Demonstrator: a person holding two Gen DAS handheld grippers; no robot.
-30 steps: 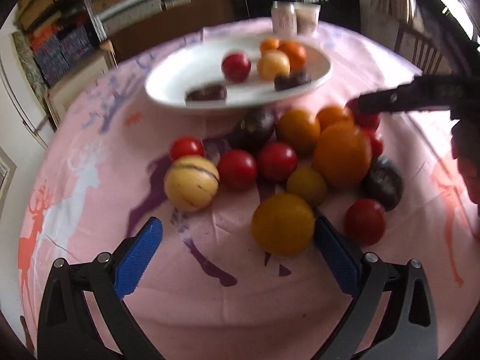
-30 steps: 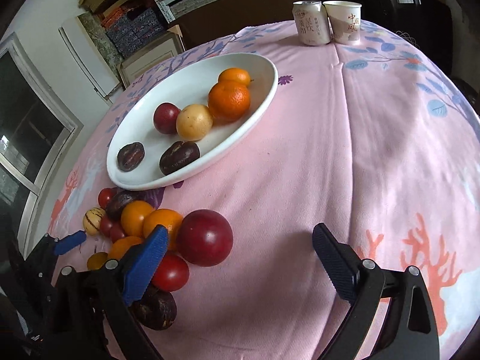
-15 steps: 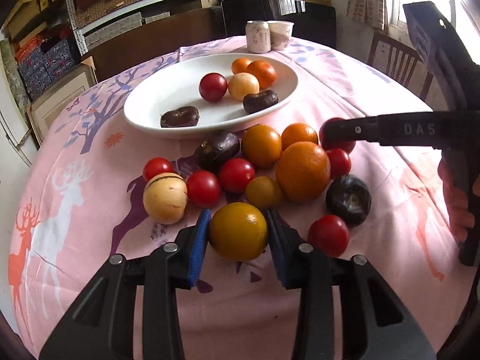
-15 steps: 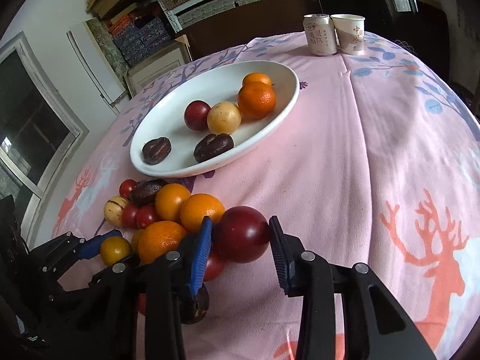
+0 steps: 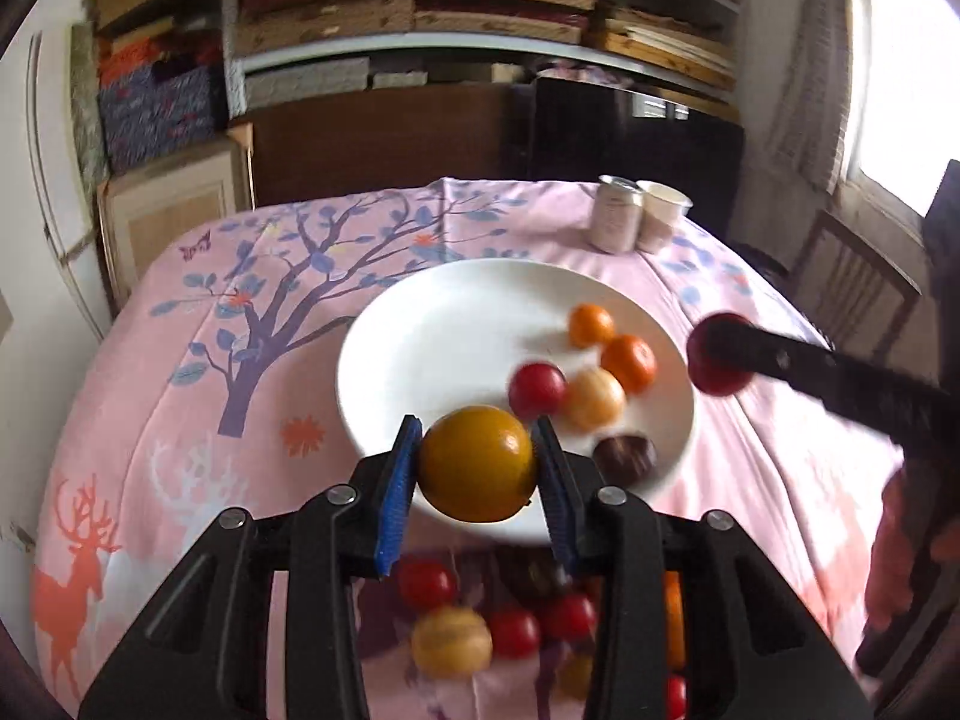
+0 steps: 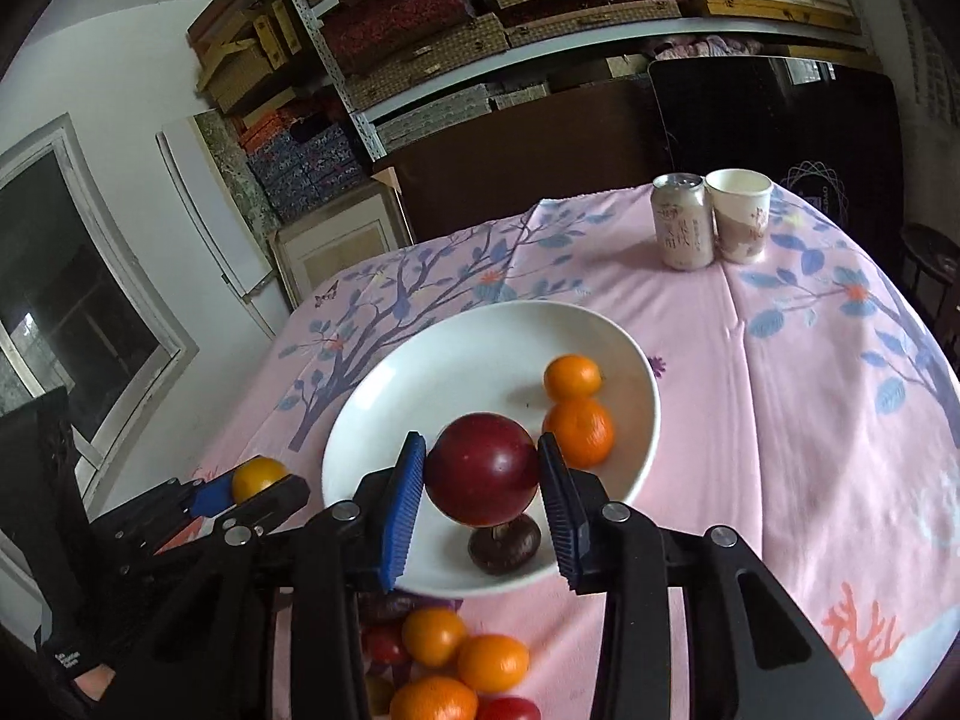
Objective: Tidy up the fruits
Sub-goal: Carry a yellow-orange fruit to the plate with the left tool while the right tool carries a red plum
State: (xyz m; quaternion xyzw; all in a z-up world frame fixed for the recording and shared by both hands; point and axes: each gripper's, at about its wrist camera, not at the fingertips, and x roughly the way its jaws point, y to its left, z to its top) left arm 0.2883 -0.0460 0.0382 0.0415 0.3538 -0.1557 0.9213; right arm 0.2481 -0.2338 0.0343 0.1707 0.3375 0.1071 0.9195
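My left gripper point(image 5: 477, 468) is shut on a yellow-orange fruit point(image 5: 477, 463) and holds it in the air at the near rim of the white plate point(image 5: 420, 348). My right gripper point(image 6: 482, 471) is shut on a dark red plum point(image 6: 483, 468), raised over the plate point(image 6: 420, 396). The plate holds two oranges point(image 6: 578, 429), a red fruit point(image 5: 537, 387), a pale yellow fruit point(image 5: 594, 399) and a dark brown fruit point(image 6: 503, 546). The right gripper with the plum also shows at the right of the left wrist view point(image 5: 717, 354). The left gripper shows at the left of the right wrist view point(image 6: 240, 486).
Several loose fruits point(image 5: 510, 630) lie on the pink tablecloth point(image 5: 210, 390) below the grippers, near side of the plate. A drink can point(image 6: 683, 222) and a paper cup point(image 6: 738, 216) stand at the far edge. A wooden chair point(image 5: 852, 276) stands at the right.
Both grippers have lifted their fruits off the cloth and carried them forward to the plate. The pile of loose fruits now lies beneath and behind the fingers.
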